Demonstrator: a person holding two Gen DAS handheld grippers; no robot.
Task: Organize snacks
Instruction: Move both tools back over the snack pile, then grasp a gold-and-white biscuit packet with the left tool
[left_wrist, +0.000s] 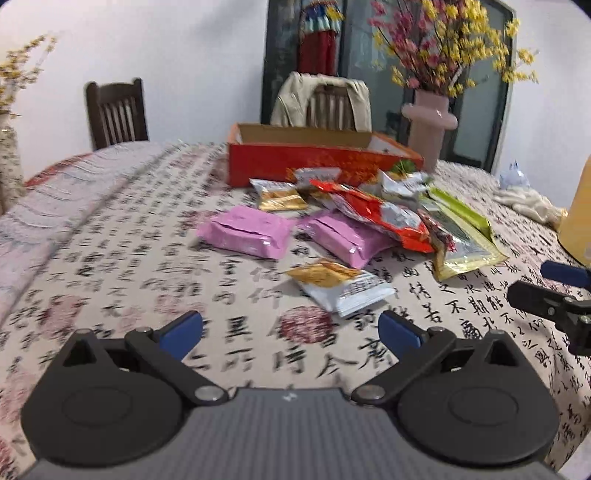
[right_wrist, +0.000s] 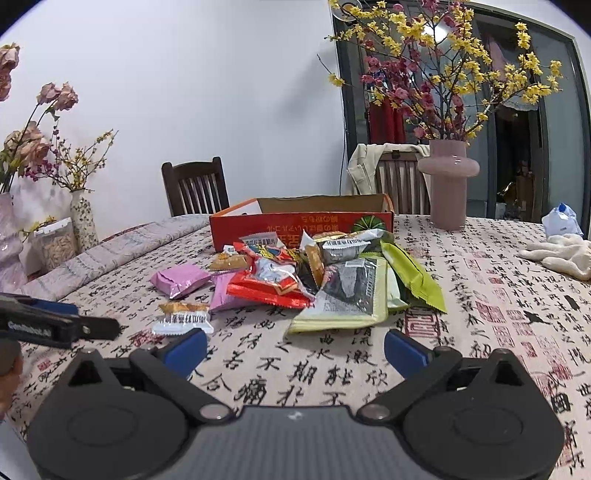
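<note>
A pile of snack packets lies mid-table in front of an open red cardboard box (left_wrist: 317, 162) (right_wrist: 295, 221). It holds two pink packs (left_wrist: 245, 230) (right_wrist: 181, 278), a red packet (left_wrist: 380, 216) (right_wrist: 271, 282), green-yellow seaweed packs (left_wrist: 465, 236) (right_wrist: 351, 295) and a small gold-and-white packet (left_wrist: 340, 282) (right_wrist: 183, 317) nearest me. My left gripper (left_wrist: 291, 332) is open and empty, short of the gold-and-white packet. My right gripper (right_wrist: 295, 349) is open and empty, short of the seaweed packs. Each gripper shows at the edge of the other's view.
The table (right_wrist: 480, 332) wears a calligraphy-print cloth. A pink vase of flowers (left_wrist: 428, 125) (right_wrist: 448, 184) stands behind the box at the right. A white cloth (right_wrist: 561, 254) lies far right. Vases and a jar (right_wrist: 55, 243) stand far left. Two chairs (right_wrist: 195, 186) are behind.
</note>
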